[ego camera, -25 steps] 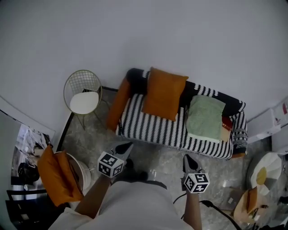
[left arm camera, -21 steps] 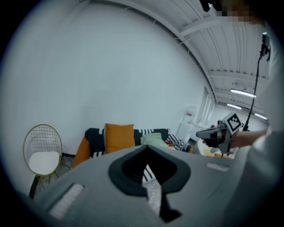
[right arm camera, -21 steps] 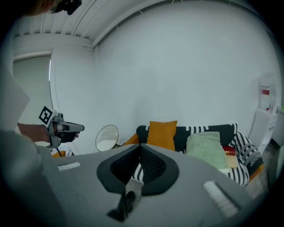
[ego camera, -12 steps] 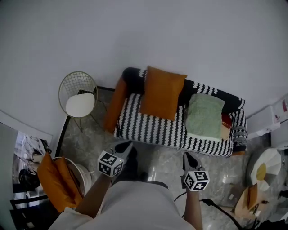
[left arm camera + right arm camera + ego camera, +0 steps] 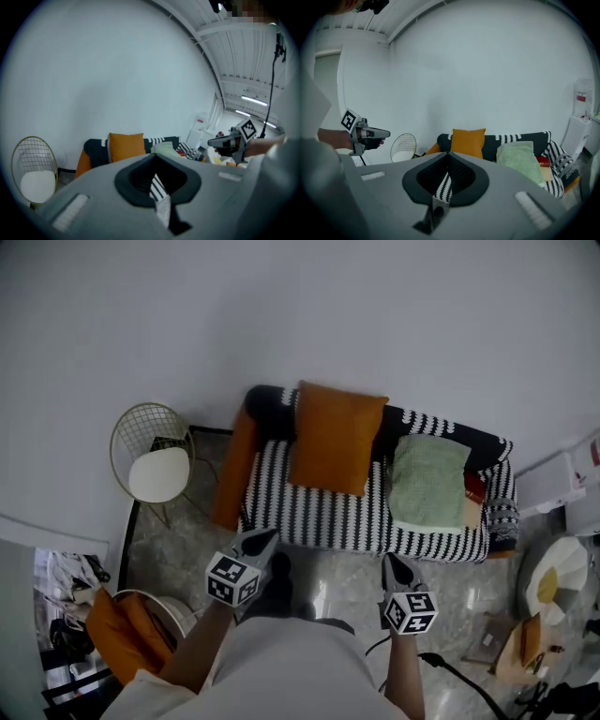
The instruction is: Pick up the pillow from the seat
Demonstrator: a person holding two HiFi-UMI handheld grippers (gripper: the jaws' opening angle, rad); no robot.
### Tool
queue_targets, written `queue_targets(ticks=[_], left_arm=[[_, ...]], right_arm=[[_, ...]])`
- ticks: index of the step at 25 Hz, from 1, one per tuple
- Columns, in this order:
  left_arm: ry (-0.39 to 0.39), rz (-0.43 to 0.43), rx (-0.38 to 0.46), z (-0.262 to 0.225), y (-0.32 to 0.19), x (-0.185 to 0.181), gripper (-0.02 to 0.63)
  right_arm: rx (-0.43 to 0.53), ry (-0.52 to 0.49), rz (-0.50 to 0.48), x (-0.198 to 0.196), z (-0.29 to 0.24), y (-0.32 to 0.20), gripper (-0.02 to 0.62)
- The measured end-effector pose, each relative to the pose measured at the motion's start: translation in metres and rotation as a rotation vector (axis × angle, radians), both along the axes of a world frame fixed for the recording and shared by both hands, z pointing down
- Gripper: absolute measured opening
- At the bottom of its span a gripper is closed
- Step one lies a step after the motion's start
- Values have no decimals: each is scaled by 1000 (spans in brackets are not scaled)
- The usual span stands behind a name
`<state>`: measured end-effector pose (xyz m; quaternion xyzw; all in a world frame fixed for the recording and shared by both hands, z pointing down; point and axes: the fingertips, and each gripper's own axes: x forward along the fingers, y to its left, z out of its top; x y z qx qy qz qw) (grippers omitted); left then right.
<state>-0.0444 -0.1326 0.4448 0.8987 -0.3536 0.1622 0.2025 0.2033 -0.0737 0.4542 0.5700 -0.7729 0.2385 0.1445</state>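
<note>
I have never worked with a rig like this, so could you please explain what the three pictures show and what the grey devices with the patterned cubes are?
There is no robot here. A person holds a two-jaw tool in each hand, the left gripper and the right gripper, and the patterned cubes are parts of them. The top-down picture comes from a camera on the person's head. The other two come from cameras that ride on each gripper and look along its jaws. Ahead stands a striped sofa with an orange pillow and a green pillow on its seat. A wire chair stands beside it. Both grippers are shut and hold nothing, and neither touches the sofa.
</note>
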Motion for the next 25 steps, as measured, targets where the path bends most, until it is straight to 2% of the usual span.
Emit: queue_targets(ticks=[11, 16, 25], left_arm=[[-11, 87, -11, 16, -108, -8, -2], [-14, 112, -27, 24, -144, -22, -2], [-1, 161, -48, 39, -191, -31, -2]], right_arm=[[-35, 1, 58, -24, 18, -98, 5], [-31, 4, 66, -42, 21, -134, 5], [-52, 30, 97, -51, 27, -179, 5]])
